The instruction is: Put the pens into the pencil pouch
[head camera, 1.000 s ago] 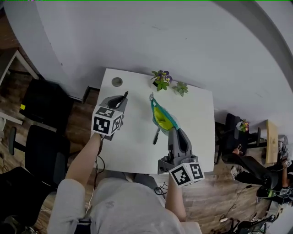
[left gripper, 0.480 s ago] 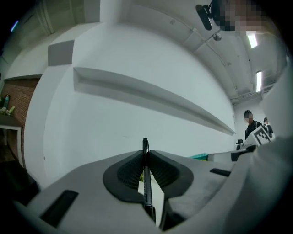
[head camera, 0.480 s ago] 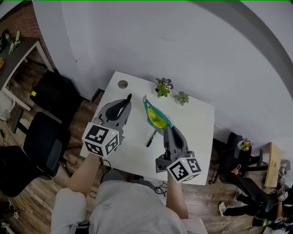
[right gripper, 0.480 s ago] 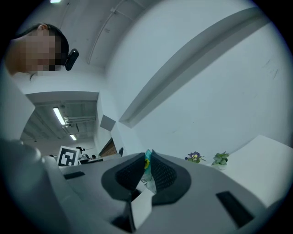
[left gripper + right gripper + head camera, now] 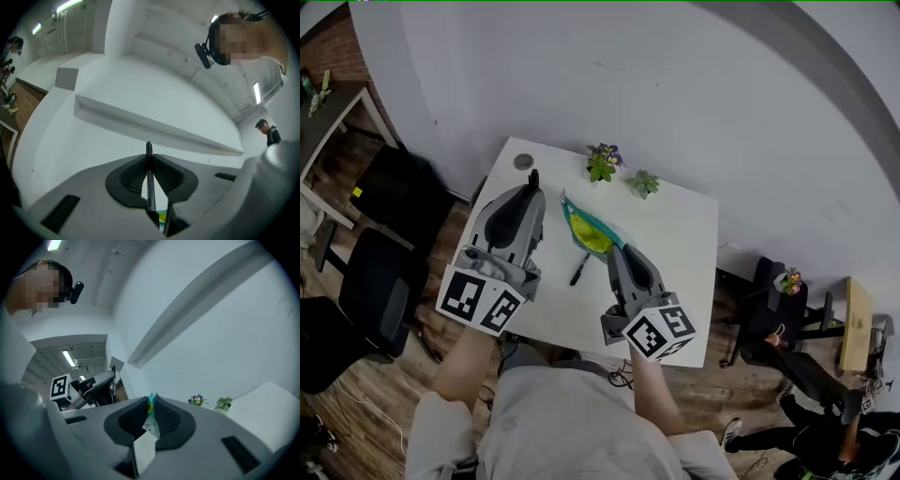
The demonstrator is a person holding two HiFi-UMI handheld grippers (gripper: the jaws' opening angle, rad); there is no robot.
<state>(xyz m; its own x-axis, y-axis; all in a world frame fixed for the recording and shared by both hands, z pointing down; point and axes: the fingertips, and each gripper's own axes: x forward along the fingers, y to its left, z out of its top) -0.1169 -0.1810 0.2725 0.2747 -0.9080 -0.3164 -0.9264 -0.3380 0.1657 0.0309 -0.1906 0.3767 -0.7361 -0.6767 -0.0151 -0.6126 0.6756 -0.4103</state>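
My left gripper (image 5: 531, 190) is raised over the table's left side, shut on a black pen (image 5: 532, 175) whose tip sticks out past the jaws. In the left gripper view the pen (image 5: 149, 180) stands upright between the pads (image 5: 132, 173), against the white wall. My right gripper (image 5: 610, 251) is shut on the near edge of the teal and yellow pencil pouch (image 5: 585, 232), which lies open mid-table. The right gripper view shows the pouch's edge (image 5: 151, 405) and a white label (image 5: 144, 450) in the jaws. A second black pen (image 5: 579, 269) lies on the table beside the pouch.
The white table (image 5: 675, 244) stands against a white wall. Two small potted plants (image 5: 602, 162) (image 5: 643, 183) sit at its far edge, and a round cable hole (image 5: 522, 161) at the far left corner. Black chairs (image 5: 366, 300) stand on the wooden floor to the left.
My left gripper has risen and tilted upward with the pen still in it, its marker cube coming closer to the camera. The right gripper has shifted slightly with the pouch.
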